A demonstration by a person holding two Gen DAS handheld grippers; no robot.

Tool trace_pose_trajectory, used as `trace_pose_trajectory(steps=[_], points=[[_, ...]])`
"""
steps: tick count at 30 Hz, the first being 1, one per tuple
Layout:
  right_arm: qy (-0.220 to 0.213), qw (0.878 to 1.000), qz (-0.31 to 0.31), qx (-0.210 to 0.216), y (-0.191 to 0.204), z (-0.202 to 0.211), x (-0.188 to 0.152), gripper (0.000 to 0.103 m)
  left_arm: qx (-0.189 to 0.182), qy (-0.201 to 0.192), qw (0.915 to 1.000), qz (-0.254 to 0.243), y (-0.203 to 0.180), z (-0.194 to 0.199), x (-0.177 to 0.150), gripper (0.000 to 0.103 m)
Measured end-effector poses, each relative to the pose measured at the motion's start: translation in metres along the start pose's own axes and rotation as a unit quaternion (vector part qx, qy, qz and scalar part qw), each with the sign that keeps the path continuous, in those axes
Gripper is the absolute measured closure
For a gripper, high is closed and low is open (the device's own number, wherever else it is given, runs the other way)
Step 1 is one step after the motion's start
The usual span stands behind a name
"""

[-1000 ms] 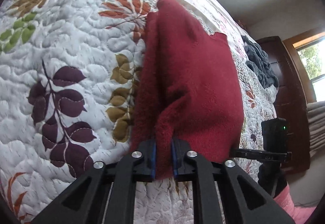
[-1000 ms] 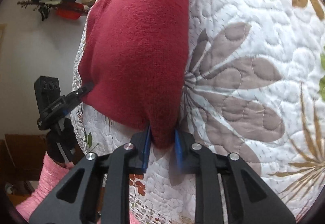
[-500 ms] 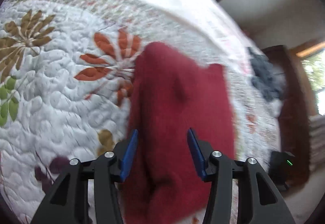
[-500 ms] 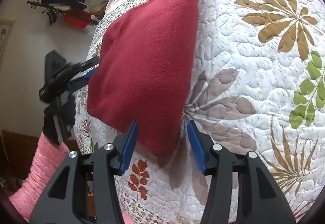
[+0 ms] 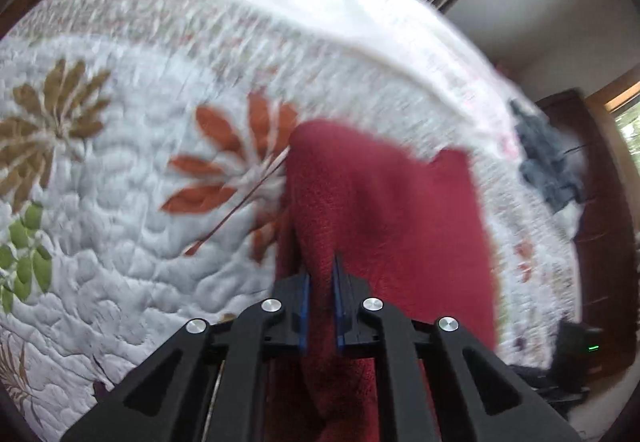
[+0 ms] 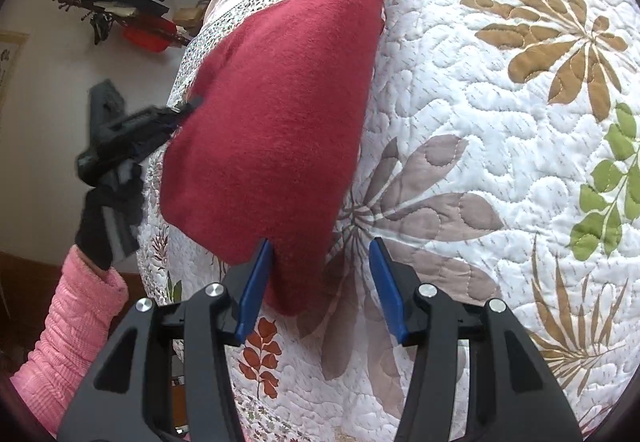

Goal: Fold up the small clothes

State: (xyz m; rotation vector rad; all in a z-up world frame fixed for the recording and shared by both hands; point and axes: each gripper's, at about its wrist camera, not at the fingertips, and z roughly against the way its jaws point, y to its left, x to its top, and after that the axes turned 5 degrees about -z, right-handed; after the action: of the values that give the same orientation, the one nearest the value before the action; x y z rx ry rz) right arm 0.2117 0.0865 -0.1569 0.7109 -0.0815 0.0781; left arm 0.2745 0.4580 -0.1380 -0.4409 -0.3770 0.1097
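Mid-fold: left tongs [image 5: 319, 302] clamped on red sweater [image 6: 280, 113] hem, right tongs [image 6: 320, 282] apart over corner; next, re-grip w/ right.

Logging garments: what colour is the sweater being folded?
Dark red sweater, clearest in the right wrist view.

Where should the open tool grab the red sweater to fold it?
The right tool is open, and the red sweater lies flat on the quilt. Its near corner sits between the blue fingers, so that is probably best: come straight in, low along the quilt, and pinch that thin edge. The left tool already grips the other side.
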Motion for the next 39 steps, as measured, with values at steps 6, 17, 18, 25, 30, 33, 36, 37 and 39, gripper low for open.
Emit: trace_pose_trajectory(steps=[6, 17, 18, 25, 30, 33, 36, 37, 39], points=[[-0.003, 1.0, 0.005, -0.011, 0.006, 0.005, 0.002, 0.053, -0.023, -0.006, 0.9996, 0.013, 0.002, 0.01, -0.008, 0.081], [-0.039, 0.998, -0.024, 0.04, 0.003, 0.024, 0.036, 0.041, -0.064, 0.008, 0.9979, 0.006, 0.011, 0.038, -0.011, 0.036], [-0.037, 0.998, -0.028, 0.045, 0.003, 0.021, 0.044, 0.041, -0.07, 0.013, 0.9974, 0.011, 0.013, 0.033, -0.01, 0.036], [-0.022, 0.997, -0.047, 0.055, -0.005, -0.003, 0.076, 0.036, -0.12, 0.068, 0.9901, 0.025, 0.018, -0.024, -0.001, 0.033], [-0.003, 0.994, -0.063, 0.084, -0.014, -0.025, 0.089, 0.032, -0.17, 0.082, 0.982, 0.008, 0.006, -0.048, 0.005, 0.028], [0.006, 0.994, -0.071, 0.087, -0.017, -0.043, 0.093, 0.03, -0.188, 0.103, 0.9764, -0.024, -0.012, -0.059, 0.003, 0.025], [0.002, 0.992, -0.077, 0.098, -0.017, -0.052, 0.095, 0.034, -0.183, 0.109, 0.9762, -0.042, -0.022, -0.065, 0.001, 0.026], [0.002, 0.993, -0.074, 0.096, -0.015, -0.051, 0.095, 0.042, -0.184, 0.106, 0.9763, -0.041, -0.022, -0.064, 0.001, 0.033], [-0.001, 0.993, -0.064, 0.099, -0.011, -0.045, 0.093, 0.055, -0.181, 0.102, 0.9771, -0.047, -0.024, -0.062, -0.002, 0.05]])
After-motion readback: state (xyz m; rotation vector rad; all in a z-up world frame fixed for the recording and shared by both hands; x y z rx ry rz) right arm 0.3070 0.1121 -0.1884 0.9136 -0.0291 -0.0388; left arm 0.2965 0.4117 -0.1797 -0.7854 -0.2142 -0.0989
